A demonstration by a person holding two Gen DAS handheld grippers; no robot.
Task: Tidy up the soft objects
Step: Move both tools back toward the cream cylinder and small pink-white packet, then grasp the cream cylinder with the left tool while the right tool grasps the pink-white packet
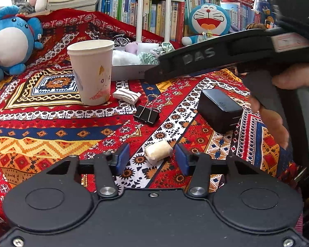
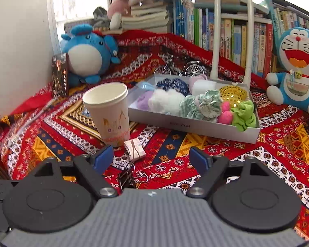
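A small cream soft roll (image 1: 158, 150) is seen on the patterned cloth (image 1: 51, 127) between the parted pads of the left gripper (image 1: 152, 157), untouched. The right gripper (image 2: 152, 158) is held open above a binder clip (image 2: 129, 178), empty.

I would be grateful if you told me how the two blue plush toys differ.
The round blue plush sits by the wall at the left; the Doraemon plush sits by the books at the right. The first has a plain white belly, the second a wide open red mouth. Both rest on the patterned cloth.
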